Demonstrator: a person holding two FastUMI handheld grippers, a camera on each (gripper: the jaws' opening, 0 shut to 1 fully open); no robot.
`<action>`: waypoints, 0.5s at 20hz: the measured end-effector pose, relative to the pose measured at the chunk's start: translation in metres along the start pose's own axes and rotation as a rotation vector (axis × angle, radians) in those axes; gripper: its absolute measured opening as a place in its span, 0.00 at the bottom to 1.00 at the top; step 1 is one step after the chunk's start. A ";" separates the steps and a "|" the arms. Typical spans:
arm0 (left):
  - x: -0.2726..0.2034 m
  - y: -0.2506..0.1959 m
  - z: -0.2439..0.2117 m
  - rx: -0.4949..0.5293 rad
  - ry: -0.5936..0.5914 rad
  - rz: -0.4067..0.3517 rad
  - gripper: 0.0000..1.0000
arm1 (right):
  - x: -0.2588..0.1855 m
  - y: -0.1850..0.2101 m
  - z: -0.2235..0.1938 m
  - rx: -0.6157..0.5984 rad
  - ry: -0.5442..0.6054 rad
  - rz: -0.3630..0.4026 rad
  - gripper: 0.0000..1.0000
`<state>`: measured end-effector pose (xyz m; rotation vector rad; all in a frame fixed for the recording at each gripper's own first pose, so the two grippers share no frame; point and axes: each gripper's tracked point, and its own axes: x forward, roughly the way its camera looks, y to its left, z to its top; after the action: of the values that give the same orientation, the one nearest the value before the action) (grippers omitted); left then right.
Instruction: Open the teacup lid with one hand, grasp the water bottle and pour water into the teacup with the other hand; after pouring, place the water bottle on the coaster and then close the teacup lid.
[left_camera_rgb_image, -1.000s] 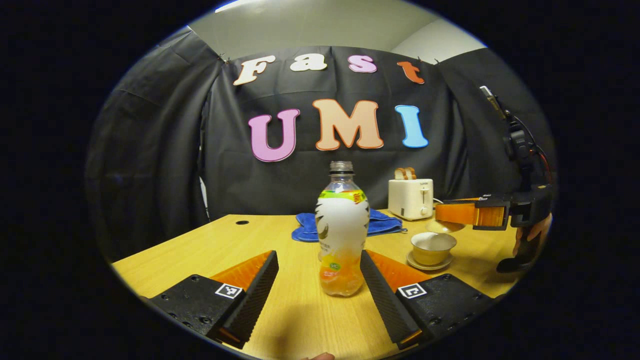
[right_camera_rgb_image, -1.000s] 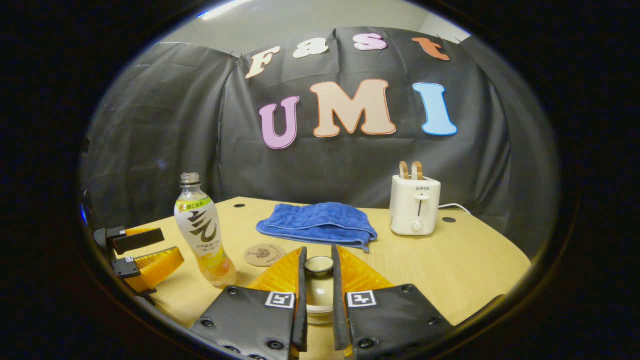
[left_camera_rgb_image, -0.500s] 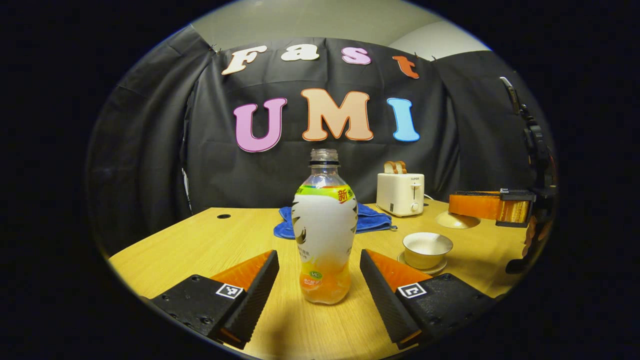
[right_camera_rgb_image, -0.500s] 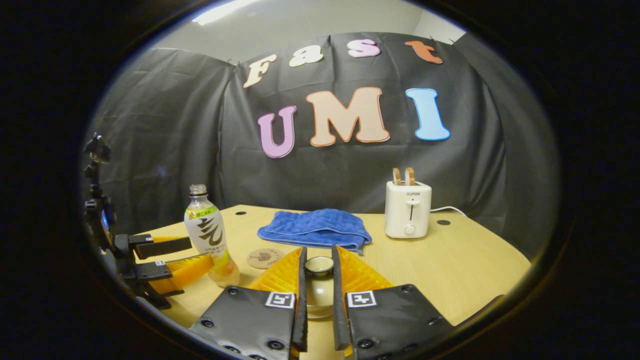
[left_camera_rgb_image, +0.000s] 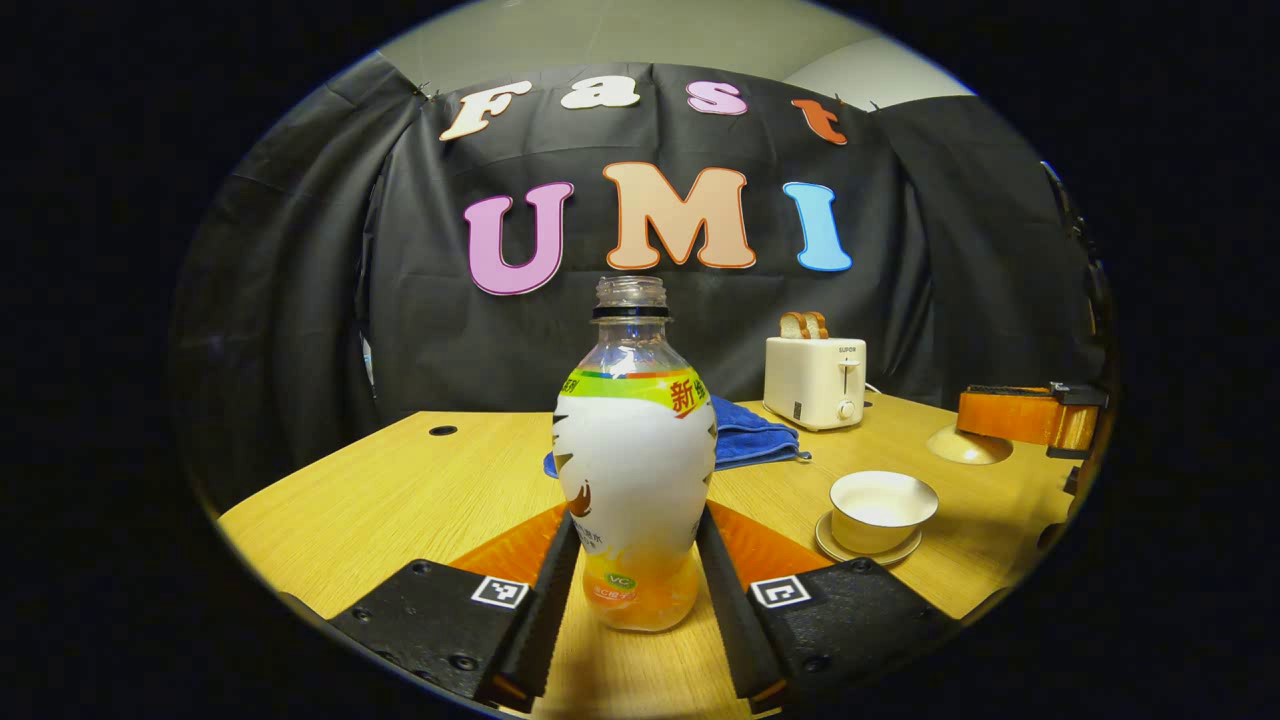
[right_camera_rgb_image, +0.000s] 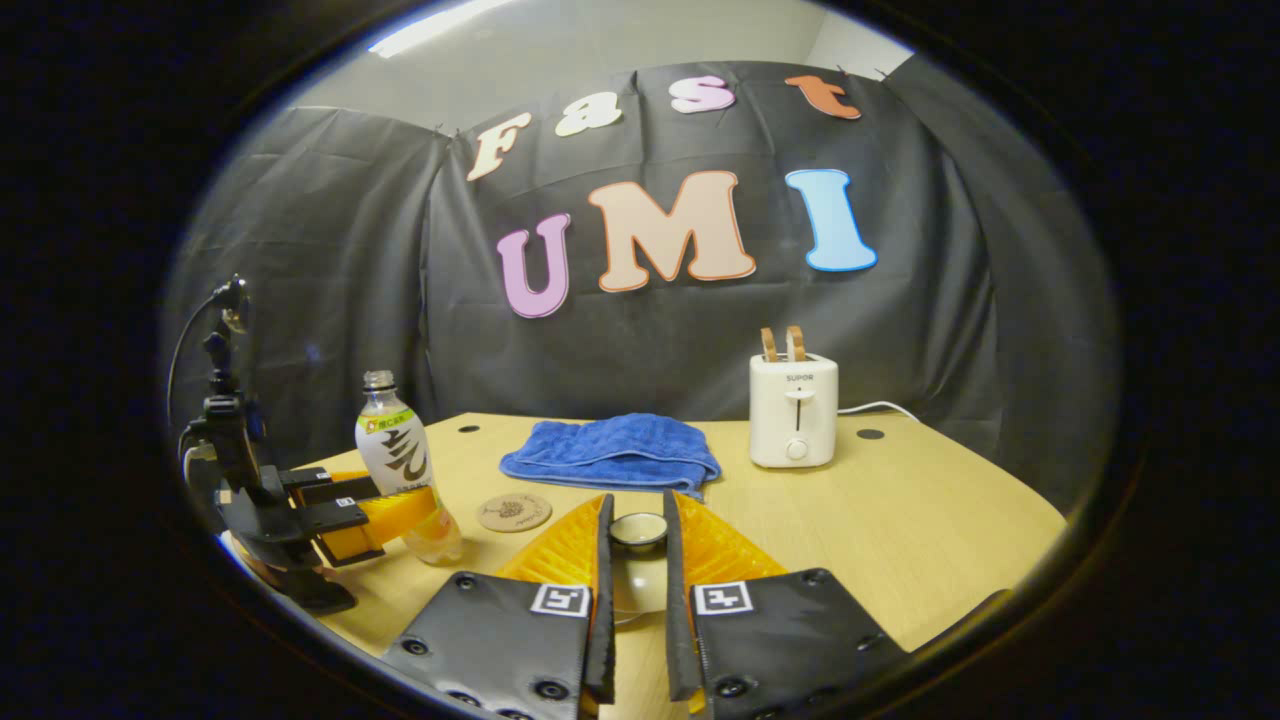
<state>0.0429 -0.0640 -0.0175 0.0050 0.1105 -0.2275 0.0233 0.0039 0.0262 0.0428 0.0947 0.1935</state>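
Both fingers of the left gripper (left_camera_rgb_image: 631, 590), splayed a second earlier, had clamped the clear uncapped plastic water bottle (left_camera_rgb_image: 634, 470), readying the pour, while the right gripper (right_camera_rgb_image: 634, 560) gripped the small ceramic teacup lid (right_camera_rgb_image: 638, 530).

My left camera sits low, close behind the water bottle (left_camera_rgb_image: 634, 470); my right looks from farther right; both share the table (right_camera_rgb_image: 900, 540) and far wall.
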 end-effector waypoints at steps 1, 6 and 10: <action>0.002 0.001 0.000 0.006 0.001 0.001 0.63 | -0.001 -0.003 0.001 0.003 -0.002 -0.003 0.22; 0.012 0.016 -0.001 0.099 0.046 0.054 0.51 | -0.002 -0.018 0.003 -0.001 -0.006 -0.023 0.22; 0.022 0.021 0.001 0.213 0.093 0.070 0.52 | -0.004 -0.025 0.000 0.001 -0.001 -0.030 0.22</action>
<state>0.0690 -0.0485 -0.0190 0.2316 0.1777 -0.1682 0.0245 -0.0209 0.0255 0.0425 0.0943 0.1634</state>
